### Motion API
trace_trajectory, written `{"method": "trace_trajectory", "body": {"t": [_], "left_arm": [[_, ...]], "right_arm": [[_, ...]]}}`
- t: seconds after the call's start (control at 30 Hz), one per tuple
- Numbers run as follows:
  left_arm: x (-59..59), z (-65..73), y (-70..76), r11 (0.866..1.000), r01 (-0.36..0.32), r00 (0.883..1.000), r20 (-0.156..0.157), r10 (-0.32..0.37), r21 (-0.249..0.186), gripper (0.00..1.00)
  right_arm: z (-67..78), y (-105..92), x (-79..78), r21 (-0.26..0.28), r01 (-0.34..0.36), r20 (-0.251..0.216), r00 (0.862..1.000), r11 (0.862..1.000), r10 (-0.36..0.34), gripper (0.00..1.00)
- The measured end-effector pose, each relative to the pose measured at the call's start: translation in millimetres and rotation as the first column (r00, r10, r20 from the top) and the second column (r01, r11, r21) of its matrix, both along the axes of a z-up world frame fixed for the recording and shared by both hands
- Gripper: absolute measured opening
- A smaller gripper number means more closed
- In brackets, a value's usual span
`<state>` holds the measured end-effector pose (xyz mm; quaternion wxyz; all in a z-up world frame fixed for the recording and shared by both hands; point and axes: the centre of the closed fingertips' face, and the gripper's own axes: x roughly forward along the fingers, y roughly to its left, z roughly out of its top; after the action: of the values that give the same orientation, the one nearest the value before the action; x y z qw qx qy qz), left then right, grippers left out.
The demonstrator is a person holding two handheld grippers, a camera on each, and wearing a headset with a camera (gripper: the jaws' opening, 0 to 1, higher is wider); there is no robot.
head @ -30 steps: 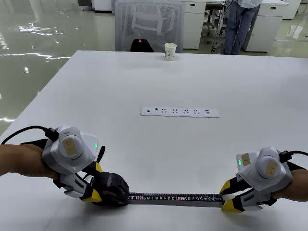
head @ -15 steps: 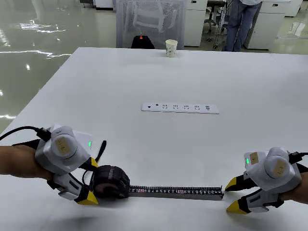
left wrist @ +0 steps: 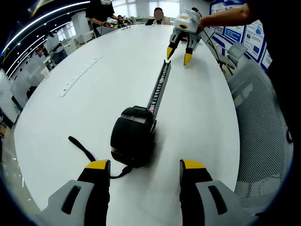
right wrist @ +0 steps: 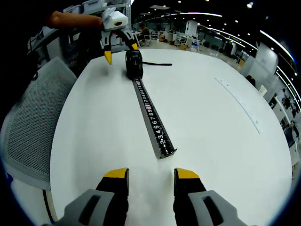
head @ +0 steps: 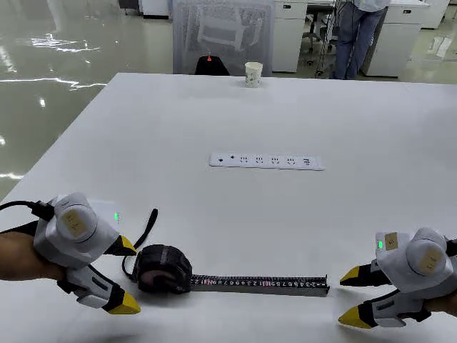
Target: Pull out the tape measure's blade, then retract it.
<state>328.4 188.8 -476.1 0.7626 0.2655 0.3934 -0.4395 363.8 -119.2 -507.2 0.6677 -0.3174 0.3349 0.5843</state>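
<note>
Head view: the black tape measure sits on the white table near its close edge, towards the left. Its blade is drawn out and lies flat on the tabletop, running right from the case, with the printed numbers facing up. A black wrist strap trails from the case across the table on the left.

The left gripper hovers just beside the back of the case. Its jaws are spread wide and grasp nothing; the left gripper view shows the case lying just ahead of the two yellow tips, touching neither. The right gripper is near the blade's free end, jaws likewise parted and empty. In the right gripper view the hooked tip of the blade lies a little ahead of the gap between the jaws, clear of both.

Farther up the table, a white power strip lies parallel to the blade. A paper cup stands near the far edge, with a mesh-backed chair behind it. A person stands beyond the table at the upper right.
</note>
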Motion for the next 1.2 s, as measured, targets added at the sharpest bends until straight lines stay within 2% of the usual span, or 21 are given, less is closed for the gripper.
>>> {"method": "trace_trajectory", "body": {"t": [0.23,0.37,0.6,0.83,1.03,1.2], "left_arm": [[-8.5,2.7,0.9,0.996,-0.073,0.997,0.010,0.073,-0.051,0.60],[-14.1,1.8,2.6,0.993,-0.097,0.995,0.013,0.098,-0.060,0.63],[-20.6,5.5,2.7,0.982,-0.159,0.986,0.027,0.162,-0.103,0.67],[-29.2,7.5,-0.1,0.969,-0.202,0.977,0.035,0.208,-0.140,0.70],[-34.7,9.8,-2.6,0.952,-0.245,0.966,0.039,0.256,-0.186,0.72],[-40.6,8.5,-4.5,0.940,-0.273,0.957,0.043,0.287,-0.204,0.76]], "right_arm": [[5.2,0.2,-7.8,0.033,0.045,0.007,0.999,0.998,-0.045,0.42],[5.0,0.3,-12.8,0.044,0.060,0.006,0.998,0.997,-0.060,0.45],[9.5,4.4,-18.8,0.075,0.094,0.009,0.995,0.993,-0.095,0.50],[13.0,6.8,-27.2,0.098,0.127,0.010,0.992,0.987,-0.128,0.56],[13.5,7.8,-36.2,0.117,0.151,0.003,0.988,0.982,-0.153,0.59],[13.1,9.6,-43.6,0.133,0.176,-0.001,0.984,0.975,-0.177,0.63]]}}
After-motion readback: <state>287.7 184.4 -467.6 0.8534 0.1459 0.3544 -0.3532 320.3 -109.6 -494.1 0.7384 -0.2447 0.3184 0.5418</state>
